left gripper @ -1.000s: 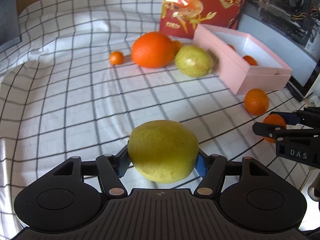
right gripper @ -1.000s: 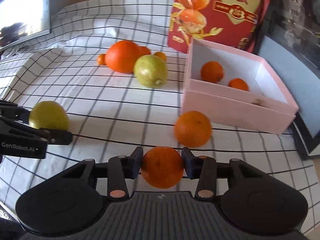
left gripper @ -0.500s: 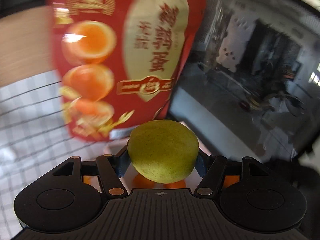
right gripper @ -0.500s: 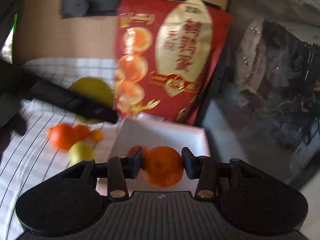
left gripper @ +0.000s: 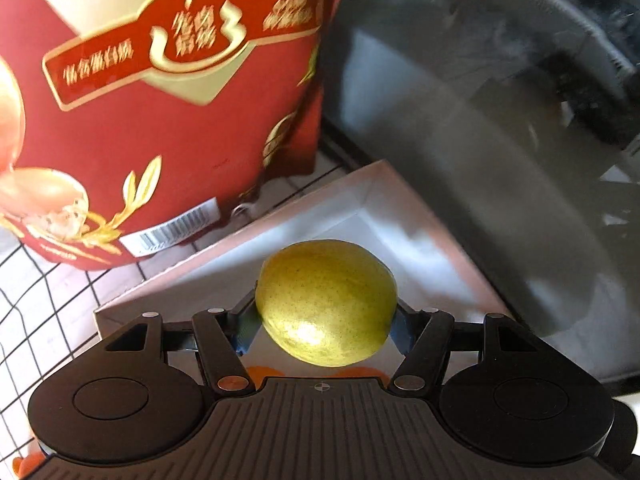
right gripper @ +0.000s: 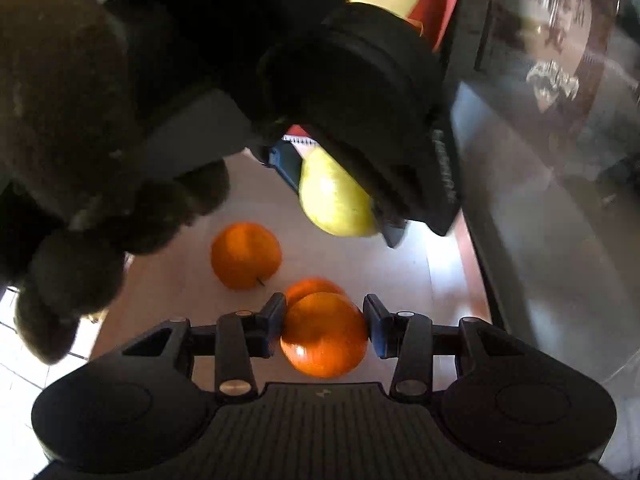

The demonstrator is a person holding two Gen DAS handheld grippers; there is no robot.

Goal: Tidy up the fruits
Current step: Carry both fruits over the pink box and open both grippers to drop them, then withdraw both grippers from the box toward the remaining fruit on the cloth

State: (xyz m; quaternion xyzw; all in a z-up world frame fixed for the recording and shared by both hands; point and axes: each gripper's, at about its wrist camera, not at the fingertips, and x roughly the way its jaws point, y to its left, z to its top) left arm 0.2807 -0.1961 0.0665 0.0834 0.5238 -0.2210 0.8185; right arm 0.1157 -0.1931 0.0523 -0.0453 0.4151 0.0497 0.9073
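Left hand-held gripper [left gripper: 326, 322] pinching a pear [left gripper: 326, 304] and right hand-held gripper [right gripper: 324, 326] pinching an orange [right gripper: 324, 336], both poised above the box [left gripper: 372, 204] below them for release.

Looks like a home: checked cloth [left gripper: 48, 292] on the desk, red snack bag [left gripper: 160, 120], pink box [left gripper: 372, 184] of fruit.

White black-gridded tablecloth [left gripper: 48, 312], tall red printed bag [left gripper: 160, 120] standing behind, dark glossy reflective panel [left gripper: 500, 120] alongside, bright daylight
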